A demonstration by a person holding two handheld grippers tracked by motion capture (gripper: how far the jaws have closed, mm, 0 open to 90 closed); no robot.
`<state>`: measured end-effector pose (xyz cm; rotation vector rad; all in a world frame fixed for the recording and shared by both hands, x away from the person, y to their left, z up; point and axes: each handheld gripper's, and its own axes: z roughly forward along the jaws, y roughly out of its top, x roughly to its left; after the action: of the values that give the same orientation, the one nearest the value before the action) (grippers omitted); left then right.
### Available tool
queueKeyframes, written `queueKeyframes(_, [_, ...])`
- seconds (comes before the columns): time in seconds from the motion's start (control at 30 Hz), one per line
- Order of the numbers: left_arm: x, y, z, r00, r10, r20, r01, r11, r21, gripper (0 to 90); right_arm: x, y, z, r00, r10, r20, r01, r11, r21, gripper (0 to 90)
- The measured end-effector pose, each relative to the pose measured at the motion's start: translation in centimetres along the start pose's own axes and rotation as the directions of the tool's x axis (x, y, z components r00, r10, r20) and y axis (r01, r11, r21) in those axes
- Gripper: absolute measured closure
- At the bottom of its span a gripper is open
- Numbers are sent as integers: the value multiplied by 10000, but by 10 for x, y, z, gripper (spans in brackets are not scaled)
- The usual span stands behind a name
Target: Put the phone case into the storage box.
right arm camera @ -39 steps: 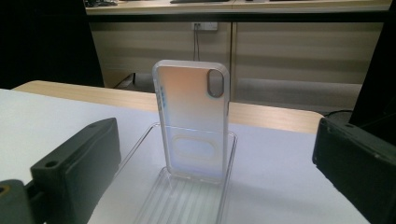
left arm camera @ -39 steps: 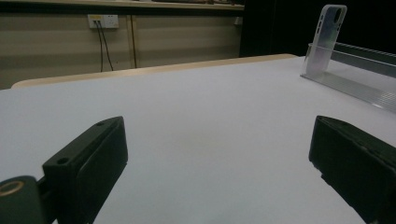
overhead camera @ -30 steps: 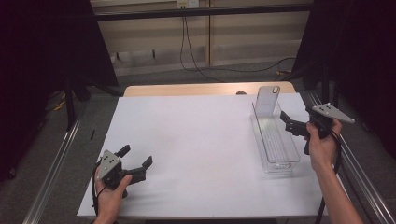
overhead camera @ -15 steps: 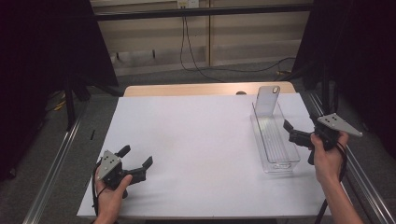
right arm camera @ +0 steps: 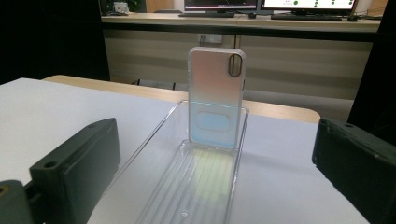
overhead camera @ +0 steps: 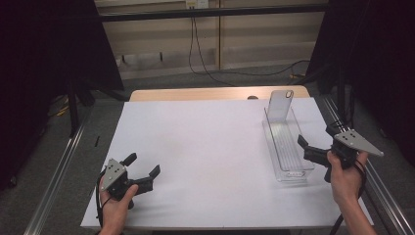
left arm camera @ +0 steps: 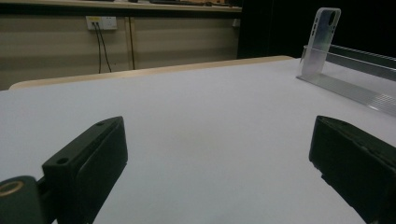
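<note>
A clear phone case [overhead camera: 280, 104] stands upright at the far end of a long clear tray [overhead camera: 288, 152] on the right of the white table [overhead camera: 205, 142]. My right gripper [overhead camera: 314, 134] hovers open at the tray's near right side with nothing held. The right gripper view looks along the tray [right arm camera: 201, 182] to the case [right arm camera: 215, 95], between the wide-apart jaws of the right gripper [right arm camera: 215, 177]. My left gripper [overhead camera: 144, 164] rests open and empty near the table's front left. Past the left gripper [left arm camera: 215, 154], the case [left arm camera: 322, 42] and tray [left arm camera: 355, 88] show far right.
A strip of wooden tabletop [overhead camera: 195, 94] shows beyond the white sheet. Metal rails [overhead camera: 58, 171] run along both sides of the table. Cables [overhead camera: 205, 58] hang down the back wall. Dark curtains flank the space.
My right gripper has drawn back from beside the phone case toward the near end of the tray, still open. The left gripper has stayed put.
</note>
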<state>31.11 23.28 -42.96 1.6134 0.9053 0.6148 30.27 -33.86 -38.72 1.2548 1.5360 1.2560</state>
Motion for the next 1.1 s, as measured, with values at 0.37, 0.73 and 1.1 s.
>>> queueKeyframes(0.37, [-1,-1,-5,10000,8,-7,-8,10000,-3,43,6,-11,-16,10000,50,86,-49,9999,-98,5])
queueKeyframes(0.73, [-2,-1,-6,10000,-28,10,28,10000,-8,43,15,-21,-32,10000,19,85,-19,10000,-41,1])
queueKeyframes(1.1, [-3,-1,-7,10000,-19,21,19,10000,67,43,28,-33,-49,9998,-72,165,70,9999,121,0])
